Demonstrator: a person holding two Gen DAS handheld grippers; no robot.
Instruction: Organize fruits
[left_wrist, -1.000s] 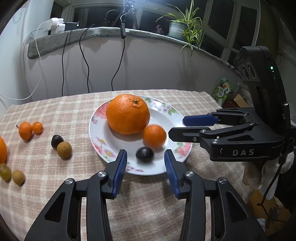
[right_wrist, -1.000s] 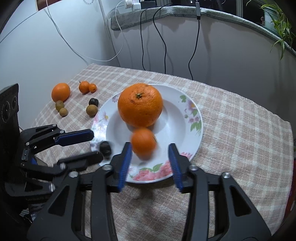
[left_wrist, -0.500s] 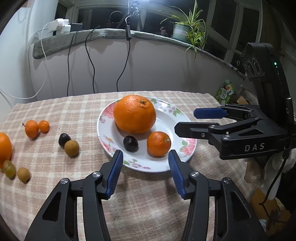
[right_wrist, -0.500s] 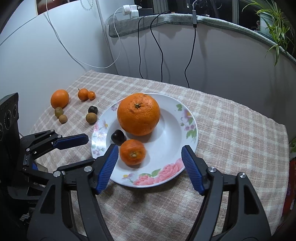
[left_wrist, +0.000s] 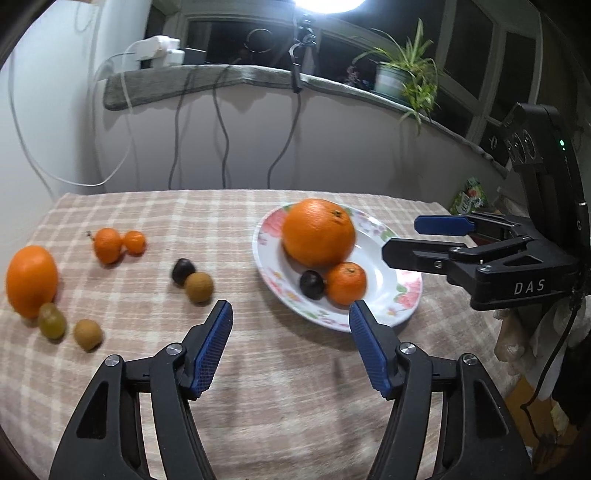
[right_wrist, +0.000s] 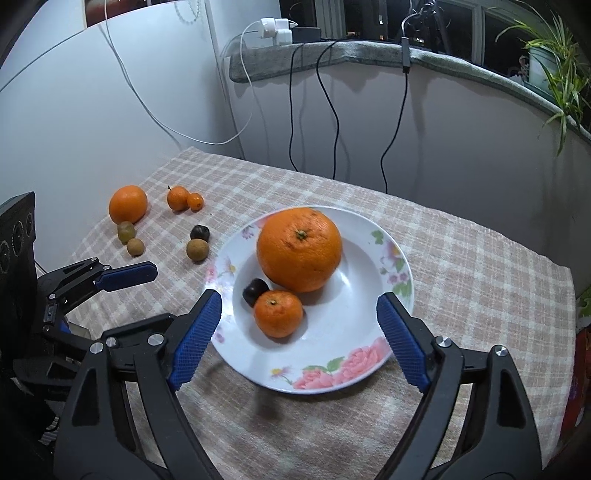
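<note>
Left gripper (left_wrist: 290, 323) has swung away from the plate (left_wrist: 399, 291) since half a second ago, its blue ribbed pads now spread wide over bare checked cloth (left_wrist: 288, 387), holding nothing. A second back it was narrow, right at the dark plum (left_wrist: 312, 284); that plum has rolled from the plate's near edge to sit touching the small mandarin (left_wrist: 346, 283). Right gripper (right_wrist: 299, 334) is wider too: narrow around the mandarin a second ago, now gaping and empty, its pads straddling the near rim of the plate.

On the glossy white floral plate: the big dimpled orange (right_wrist: 299, 249), round with a green stem scar, the small mandarin just in front of it, and the smooth dark plum tucked against both.

Loose on the woven beige plaid cloth covering the bench, left of the plate: another dark plum (left_wrist: 183, 271) touching a rough tan longan (left_wrist: 199, 287); farther out two little kumquat-like orange fruits (left_wrist: 117, 244) side by side; at the far left a medium orange (left_wrist: 31, 280) with a greenish grape (left_wrist: 52, 320) against it and a second longan (left_wrist: 88, 334) just beside that.
</note>
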